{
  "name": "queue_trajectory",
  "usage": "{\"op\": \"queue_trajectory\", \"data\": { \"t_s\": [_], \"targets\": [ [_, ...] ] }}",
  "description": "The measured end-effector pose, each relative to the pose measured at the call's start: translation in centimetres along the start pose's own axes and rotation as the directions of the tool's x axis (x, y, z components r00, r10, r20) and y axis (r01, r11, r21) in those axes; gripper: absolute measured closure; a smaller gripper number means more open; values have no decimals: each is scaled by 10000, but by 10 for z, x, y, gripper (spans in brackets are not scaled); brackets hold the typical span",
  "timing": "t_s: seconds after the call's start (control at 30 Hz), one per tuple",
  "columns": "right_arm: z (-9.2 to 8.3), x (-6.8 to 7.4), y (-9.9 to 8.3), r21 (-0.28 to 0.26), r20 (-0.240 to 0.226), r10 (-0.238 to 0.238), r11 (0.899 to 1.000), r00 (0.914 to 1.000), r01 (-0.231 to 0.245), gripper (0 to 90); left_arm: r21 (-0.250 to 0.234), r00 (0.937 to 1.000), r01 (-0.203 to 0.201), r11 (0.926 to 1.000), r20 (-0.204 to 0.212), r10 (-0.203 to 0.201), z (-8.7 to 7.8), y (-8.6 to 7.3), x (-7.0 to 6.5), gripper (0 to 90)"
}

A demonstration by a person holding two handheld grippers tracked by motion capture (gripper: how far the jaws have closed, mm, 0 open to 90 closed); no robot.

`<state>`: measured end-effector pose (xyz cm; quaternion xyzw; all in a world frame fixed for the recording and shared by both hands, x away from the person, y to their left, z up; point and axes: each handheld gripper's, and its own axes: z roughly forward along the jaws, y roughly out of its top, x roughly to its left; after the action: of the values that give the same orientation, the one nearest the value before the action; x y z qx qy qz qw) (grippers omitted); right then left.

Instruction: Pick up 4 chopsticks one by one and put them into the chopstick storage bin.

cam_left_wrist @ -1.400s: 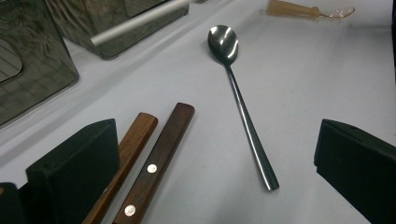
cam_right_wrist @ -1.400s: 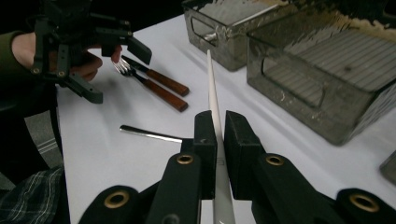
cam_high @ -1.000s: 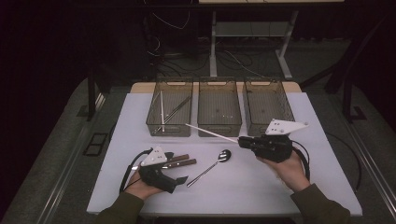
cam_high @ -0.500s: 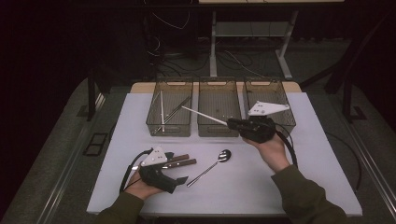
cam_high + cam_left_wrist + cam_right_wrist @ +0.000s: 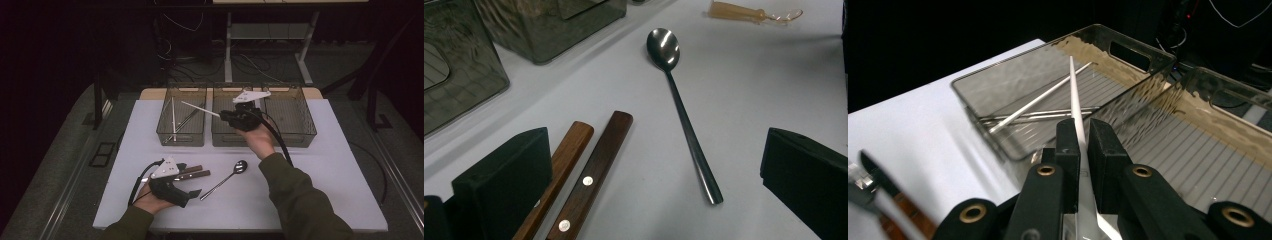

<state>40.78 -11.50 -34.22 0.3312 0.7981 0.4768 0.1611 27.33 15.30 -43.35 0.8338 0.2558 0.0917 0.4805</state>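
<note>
My right gripper (image 5: 223, 116) is shut on a thin white chopstick (image 5: 200, 108) and hovers over the middle bin (image 5: 227, 137). The stick's tip points left over the left bin (image 5: 181, 134). In the right gripper view the chopstick (image 5: 1074, 95) runs out from between the closed jaws of this gripper (image 5: 1081, 135) toward that bin (image 5: 1013, 75). My left gripper (image 5: 189, 181) rests on the table near the front left, jaws wide open. A metal spoon (image 5: 684, 120) lies between its jaws, and two wooden knife handles (image 5: 594, 160) lie against the left one.
The left bin holds another white chopstick (image 5: 1038, 102) and metal sticks. A third bin (image 5: 290, 117) stands at the back right. A tan-handled item (image 5: 744, 11) lies beyond the spoon. The right gripper's cable (image 5: 277, 140) trails along the forearm.
My right hand has carried the white chopstick from above the table's middle right back and leftward to over the bins. The left hand and its gripper have stayed put.
</note>
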Motion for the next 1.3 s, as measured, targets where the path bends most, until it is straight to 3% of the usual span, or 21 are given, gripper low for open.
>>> {"op": "queue_trajectory", "data": {
  "t_s": [0.3,0.43,0.73,1.1,1.3],
  "targets": [
    [44,0,20,506,515,120,9986,9986,-146,839,-35,9998,-168,9999,65,168,-1,1,0,0],
    [65,-1,23,832,766,395,9955,9963,-459,840,-68,9998,-163,9998,108,164,-1,1,0,0],
    [105,5,28,1476,1079,237,9883,9939,-396,839,-109,9997,-172,9998,179,174,-1,2,-1,0],
    [125,9,31,1846,1047,199,9820,9943,-391,825,-134,9995,-169,9998,257,172,-2,2,-1,0],
    [119,7,33,1653,797,292,9853,9964,-421,675,-129,9995,-160,9998,261,163,-1,2,-1,0]
  ]
}}
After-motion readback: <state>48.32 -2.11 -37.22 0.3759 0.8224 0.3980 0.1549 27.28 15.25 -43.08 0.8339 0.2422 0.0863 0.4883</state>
